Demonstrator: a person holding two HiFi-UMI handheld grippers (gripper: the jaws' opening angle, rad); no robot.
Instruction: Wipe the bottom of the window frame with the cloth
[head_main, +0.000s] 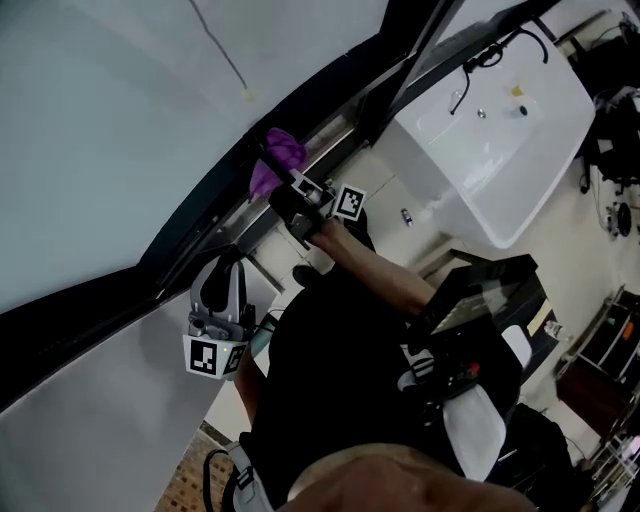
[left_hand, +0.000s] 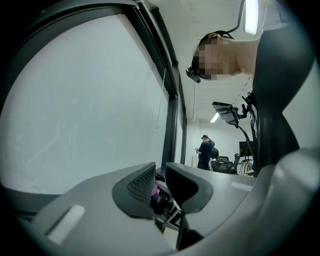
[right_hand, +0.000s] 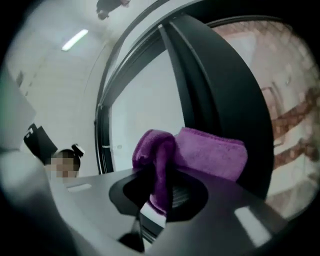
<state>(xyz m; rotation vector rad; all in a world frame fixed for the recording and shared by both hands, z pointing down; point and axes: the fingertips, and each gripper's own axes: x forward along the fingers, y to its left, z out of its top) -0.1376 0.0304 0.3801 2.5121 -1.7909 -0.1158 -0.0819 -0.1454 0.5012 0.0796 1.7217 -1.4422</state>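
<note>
One purple cloth clamped in jaws of right gripper at window frame; jaws of left gripper apart, empty.

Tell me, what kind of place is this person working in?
Probably an indoor workroom or lab, not a home. There's a big window with a dark frame, a white sink nearby, and office chairs and screens farther back, where other people stand.

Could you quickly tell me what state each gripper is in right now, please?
Left gripper: jaws slightly apart, holding nothing.
Right gripper: shut on the purple cloth.
</note>
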